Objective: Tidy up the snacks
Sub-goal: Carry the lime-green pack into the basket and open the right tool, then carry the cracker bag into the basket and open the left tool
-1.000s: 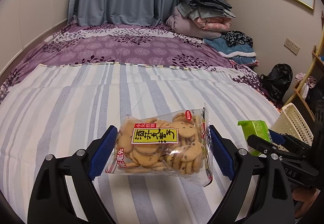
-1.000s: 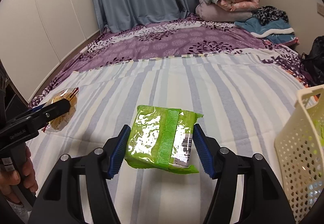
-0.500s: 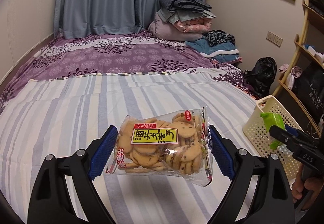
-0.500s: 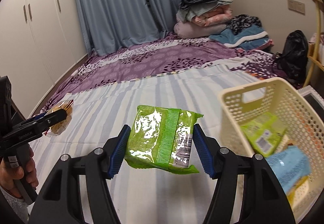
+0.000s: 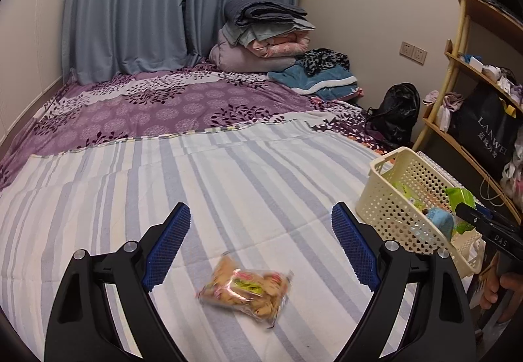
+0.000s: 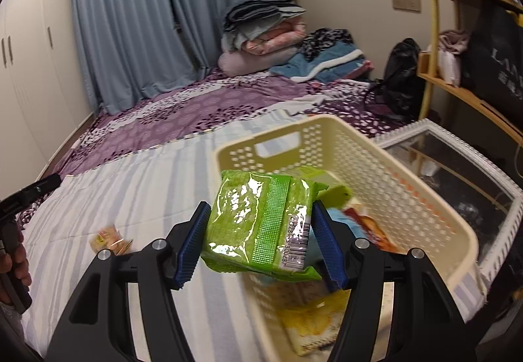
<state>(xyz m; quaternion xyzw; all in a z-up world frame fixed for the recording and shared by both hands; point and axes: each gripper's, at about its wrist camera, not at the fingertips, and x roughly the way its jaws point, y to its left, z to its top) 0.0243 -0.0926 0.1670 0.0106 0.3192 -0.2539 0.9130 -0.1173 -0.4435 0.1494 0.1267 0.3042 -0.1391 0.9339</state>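
Note:
A clear bag of cookies [image 5: 245, 290] lies blurred on the striped bed cover, below and between the fingers of my left gripper [image 5: 261, 211]. That gripper is open and holds nothing. The same bag [image 6: 111, 239] shows small at the left of the right wrist view. My right gripper [image 6: 261, 208] is shut on a green snack packet [image 6: 258, 224], its blue pads pressed on the packet's two sides. It hangs over the near left part of the cream plastic basket [image 6: 392, 185]. In the left wrist view the basket [image 5: 392, 198] stands at the bed's right edge.
Inside the basket lie several snack packets, among them a blue one [image 5: 439, 221] and a yellow one [image 6: 310, 322]. A wooden shelf [image 5: 474, 139] and a white-framed glass panel [image 6: 457, 172] stand right of the bed. Folded bedding [image 5: 261, 35] is piled at the far end.
The cookie bag has left the left gripper's jaws and now lies on the bed. Both views have swung right. The right gripper has carried the green packet over the basket.

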